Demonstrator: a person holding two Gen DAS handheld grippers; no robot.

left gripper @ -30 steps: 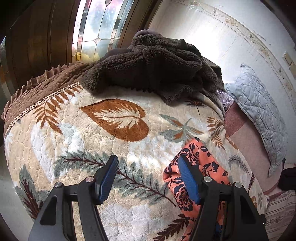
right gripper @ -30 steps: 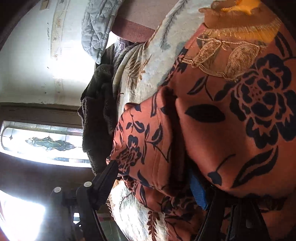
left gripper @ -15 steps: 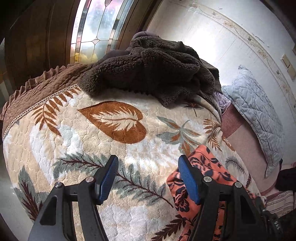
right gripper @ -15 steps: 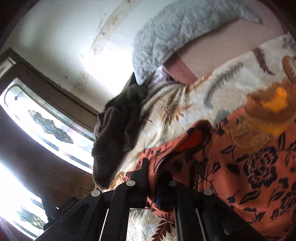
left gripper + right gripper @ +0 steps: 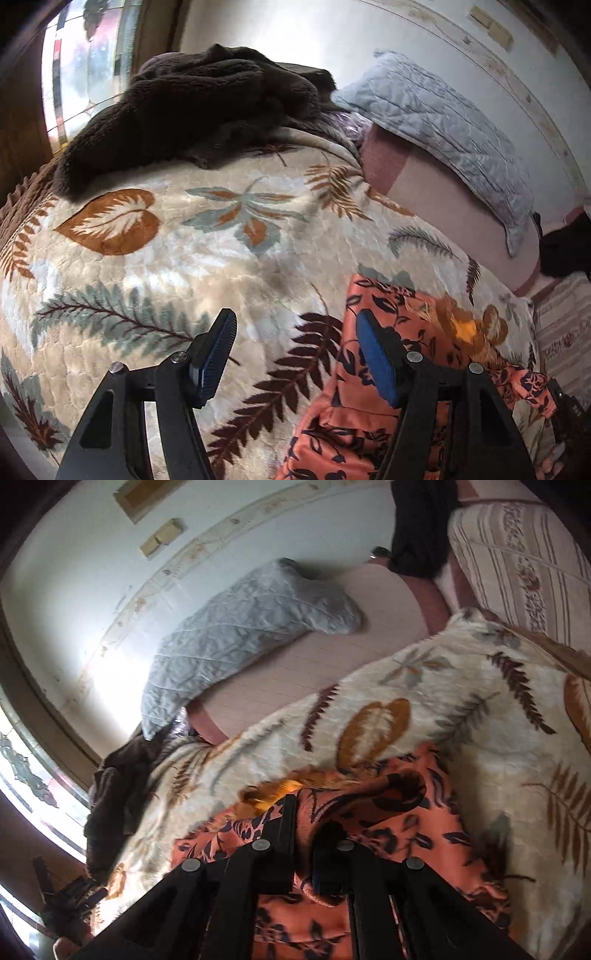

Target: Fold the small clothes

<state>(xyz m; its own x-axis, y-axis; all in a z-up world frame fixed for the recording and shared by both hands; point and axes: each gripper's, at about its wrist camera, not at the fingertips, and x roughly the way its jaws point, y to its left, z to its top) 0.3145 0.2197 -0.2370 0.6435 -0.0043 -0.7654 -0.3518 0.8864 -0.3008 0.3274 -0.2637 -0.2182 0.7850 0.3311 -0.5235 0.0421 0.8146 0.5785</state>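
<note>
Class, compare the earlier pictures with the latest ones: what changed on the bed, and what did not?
The right gripper, whose jaws stood apart around a fold of the orange floral garment, has closed on it and lifted it. In the left view, the scene has slid left. The left gripper stayed open and empty; the brown fleece and grey pillow stayed put.

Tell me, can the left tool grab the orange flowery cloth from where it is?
Probably yes. The left tool is open just above the blanket, and the orange flowery cloth already lies beside its right finger, nothing blocking.
</note>
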